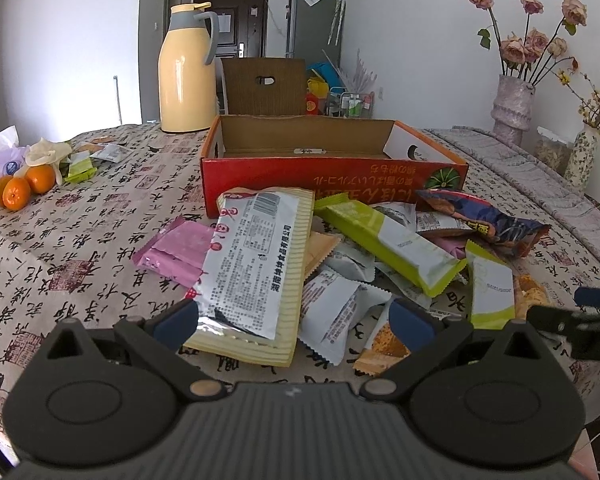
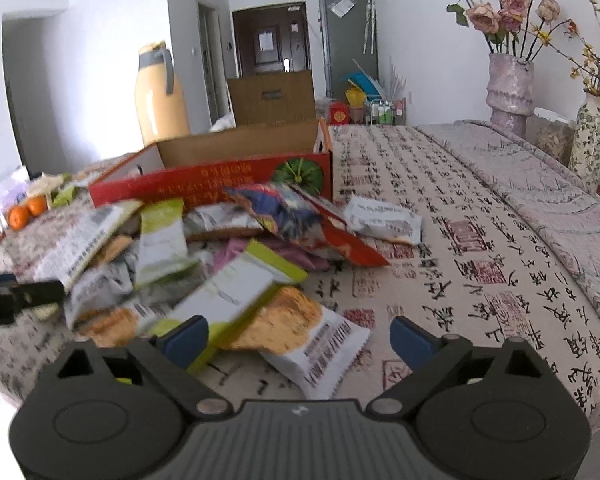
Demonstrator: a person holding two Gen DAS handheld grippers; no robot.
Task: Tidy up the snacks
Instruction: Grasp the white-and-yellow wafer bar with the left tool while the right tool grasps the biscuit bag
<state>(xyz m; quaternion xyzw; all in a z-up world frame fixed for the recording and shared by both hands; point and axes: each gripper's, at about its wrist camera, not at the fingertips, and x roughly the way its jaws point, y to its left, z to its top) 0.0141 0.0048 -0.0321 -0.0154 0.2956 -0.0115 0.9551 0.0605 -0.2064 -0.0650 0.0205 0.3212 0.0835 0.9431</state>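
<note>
We note oranges [image 1: 18, 192] near left edge of tabletop [image 1: 80, 240]. Yellow thermos jug [image 1: 186, 76] at far edge, left of open red box [image 1: 332, 172], box mid-tabletop. Snack pile [image 1: 340, 248] just before box, large striped packet [image 1: 256, 272] at pile's left. Left tongs [image 1: 294, 322] released, blue pads astride striped packet's near end, contact unclear. Right tongs [image 2: 300, 340] released, over orange-white packet [image 2: 300, 332]; green-white packet [image 2: 228, 296] beside left pad.

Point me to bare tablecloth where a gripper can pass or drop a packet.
Free: the cloth right of the snack pile, toward the vases; a strip left of the pile, between the pink packets and the oranges. The red box looks nearly empty. Crowded: the pile itself, right against the box front.
</note>
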